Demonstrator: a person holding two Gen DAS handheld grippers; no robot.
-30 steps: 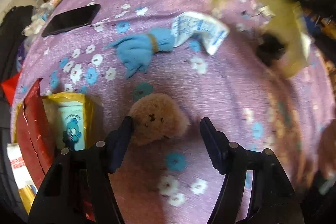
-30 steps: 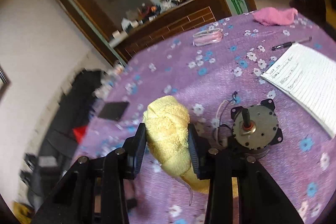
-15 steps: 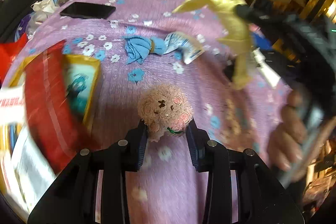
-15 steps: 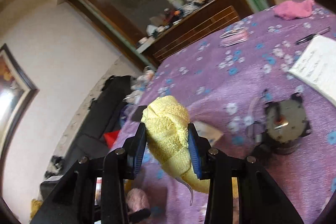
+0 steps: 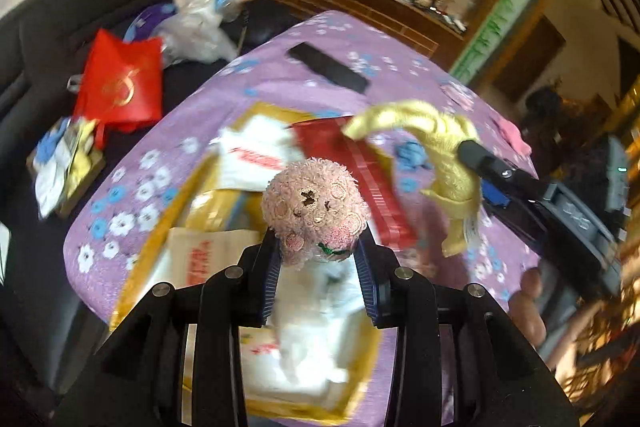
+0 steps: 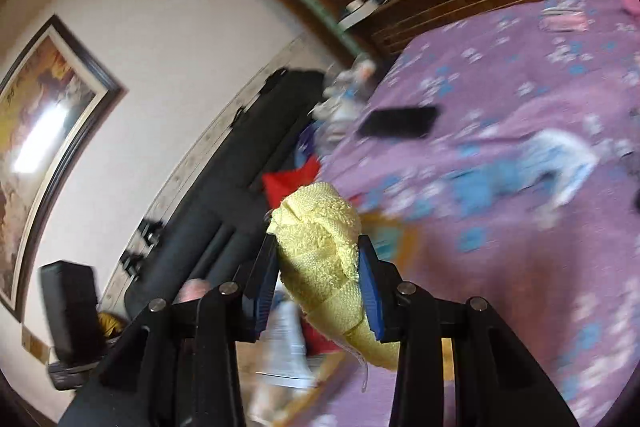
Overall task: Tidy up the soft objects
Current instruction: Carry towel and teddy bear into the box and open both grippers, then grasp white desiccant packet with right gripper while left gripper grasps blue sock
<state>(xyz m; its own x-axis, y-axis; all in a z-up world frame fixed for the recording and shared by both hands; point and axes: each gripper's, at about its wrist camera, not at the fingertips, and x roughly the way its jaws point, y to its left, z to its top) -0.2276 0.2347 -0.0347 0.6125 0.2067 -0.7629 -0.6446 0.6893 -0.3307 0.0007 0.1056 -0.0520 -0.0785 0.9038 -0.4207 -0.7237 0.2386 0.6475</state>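
My left gripper (image 5: pixel 318 247) is shut on a pink plush toy (image 5: pixel 314 211) and holds it in the air above a yellow-rimmed box (image 5: pixel 168 227) full of packets at the near edge of the purple flowered table. My right gripper (image 6: pixel 318 259) is shut on a yellow knitted cloth (image 6: pixel 320 251); it also shows in the left wrist view (image 5: pixel 444 151), held up to the right of the box. A blue cloth (image 6: pixel 484 183) lies on the table further back, blurred.
A black phone (image 5: pixel 328 67) lies on the purple tablecloth (image 5: pixel 248 87) beyond the box. A red packet (image 5: pixel 360 159) sticks out of the box. A red bag (image 5: pixel 120 83) and plastic bags (image 5: pixel 200 23) sit on the dark sofa left of the table.
My left gripper closed on the plush toy, lifted it and swung left over the box. My right gripper carried the yellow cloth leftward toward the same side.
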